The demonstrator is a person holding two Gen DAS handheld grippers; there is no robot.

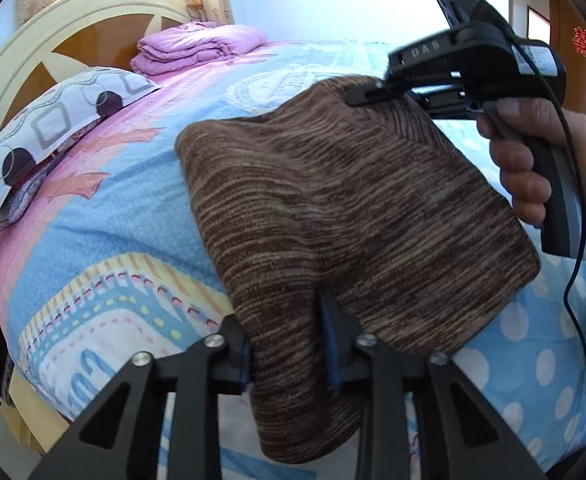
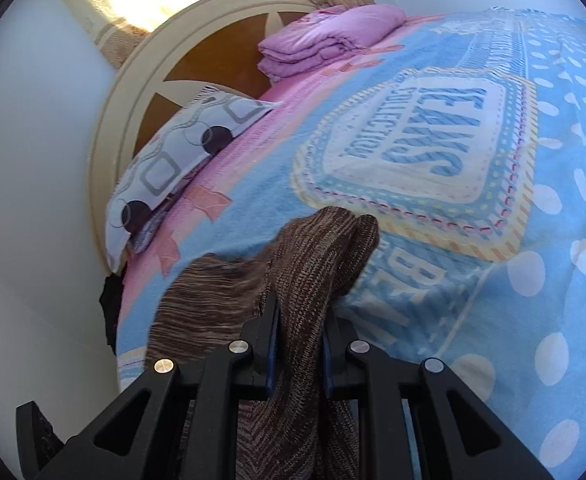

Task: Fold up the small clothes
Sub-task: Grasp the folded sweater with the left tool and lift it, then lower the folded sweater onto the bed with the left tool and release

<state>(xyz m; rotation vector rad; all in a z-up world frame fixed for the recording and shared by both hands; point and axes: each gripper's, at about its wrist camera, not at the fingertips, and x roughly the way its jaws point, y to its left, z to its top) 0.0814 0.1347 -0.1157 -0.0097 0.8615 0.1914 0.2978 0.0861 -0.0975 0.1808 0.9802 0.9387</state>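
My left gripper [image 1: 289,344] has the brown knit cloth [image 1: 353,216] between its fingers, but the right blue pad stands a little off the cloth, so the jaws look loose, not squeezing. My right gripper [image 2: 299,320] is closed tight on a bunched corner of the same cloth [image 2: 313,272]. A hand [image 1: 533,168] holds its handle. The cloth hangs doubled over, just above the blue dotted bed cover [image 1: 125,216]. Past the cloth, near the headboard [image 2: 197,60], I see a patterned pillow [image 2: 177,152] and a folded pink blanket [image 2: 325,36].
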